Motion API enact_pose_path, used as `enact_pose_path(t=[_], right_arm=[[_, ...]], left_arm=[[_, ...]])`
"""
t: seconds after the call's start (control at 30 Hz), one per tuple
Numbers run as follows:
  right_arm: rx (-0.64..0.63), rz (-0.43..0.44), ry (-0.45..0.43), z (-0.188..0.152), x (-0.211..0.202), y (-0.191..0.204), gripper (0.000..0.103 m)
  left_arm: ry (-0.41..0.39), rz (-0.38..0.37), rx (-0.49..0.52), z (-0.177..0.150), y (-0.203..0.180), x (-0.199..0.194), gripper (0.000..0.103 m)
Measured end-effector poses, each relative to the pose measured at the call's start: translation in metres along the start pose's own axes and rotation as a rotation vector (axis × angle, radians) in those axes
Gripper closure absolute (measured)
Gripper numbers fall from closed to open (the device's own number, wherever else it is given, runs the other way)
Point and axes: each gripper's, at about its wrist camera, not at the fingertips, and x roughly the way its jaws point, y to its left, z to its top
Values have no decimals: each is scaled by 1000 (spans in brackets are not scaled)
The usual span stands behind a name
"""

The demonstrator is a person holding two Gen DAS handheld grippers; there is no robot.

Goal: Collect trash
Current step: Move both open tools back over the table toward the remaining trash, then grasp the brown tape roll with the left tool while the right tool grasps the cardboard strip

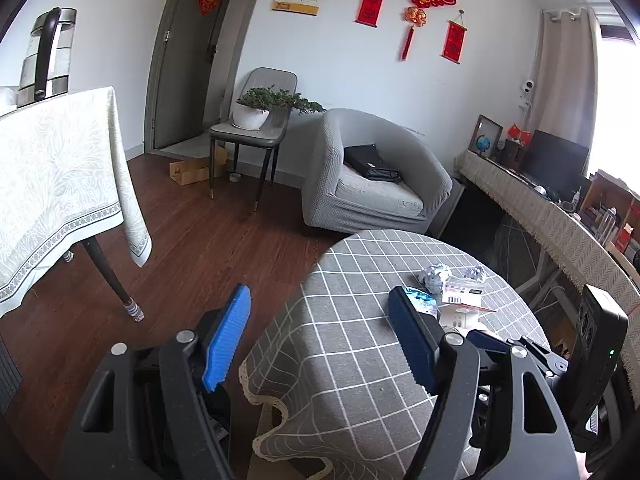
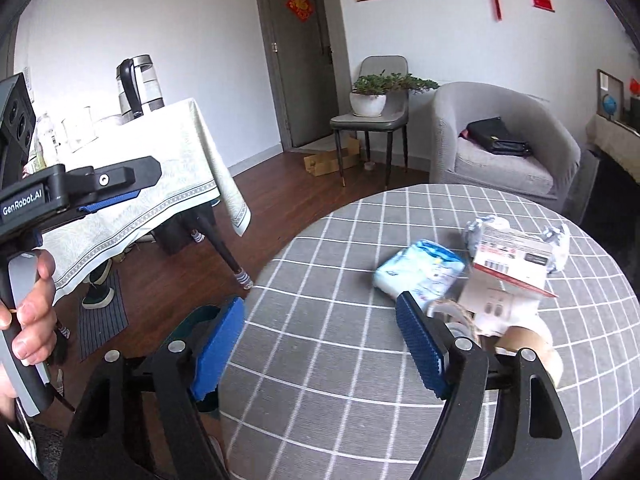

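A round table with a grey checked cloth point(image 2: 332, 248) carries a heap of trash. There is a blue-and-white tissue pack point(image 2: 420, 272), a printed card package point(image 2: 516, 256), crumpled paper balls point(image 2: 476, 232) and a white box point(image 2: 496, 308). My right gripper point(image 2: 322, 304) is open above the table's near edge, with nothing between its blue pads; the heap lies just beyond its right finger. My left gripper point(image 1: 320, 300) is open too, over the table's left rim, its jaws bare. In its view the tissue pack point(image 1: 422, 304) and paper balls point(image 1: 436, 274) lie past the right finger.
A dark green container rim point(image 2: 192, 320) shows on the floor under my right gripper's left finger. A second table with a white cloth point(image 1: 60, 184) and a kettle point(image 1: 48, 52) stands left. Behind are a grey armchair point(image 1: 380, 168), a chair with a potted plant point(image 1: 256, 116) and a sideboard point(image 1: 540, 200).
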Motion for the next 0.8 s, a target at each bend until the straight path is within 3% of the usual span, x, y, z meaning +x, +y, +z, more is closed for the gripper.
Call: enact_pose_path(t=[0.2, 0.5, 0.8], right_arm=[[37, -67, -13, -13, -29, -52, 27], [116, -111, -19, -32, -64, -118, 33], [174, -102, 4, -50, -78, -151, 33]], left_arm=[[82, -41, 62, -17, -49, 32, 23], [196, -84, 153, -51, -122, 76, 22], [284, -46, 191, -79, -163, 121, 22]])
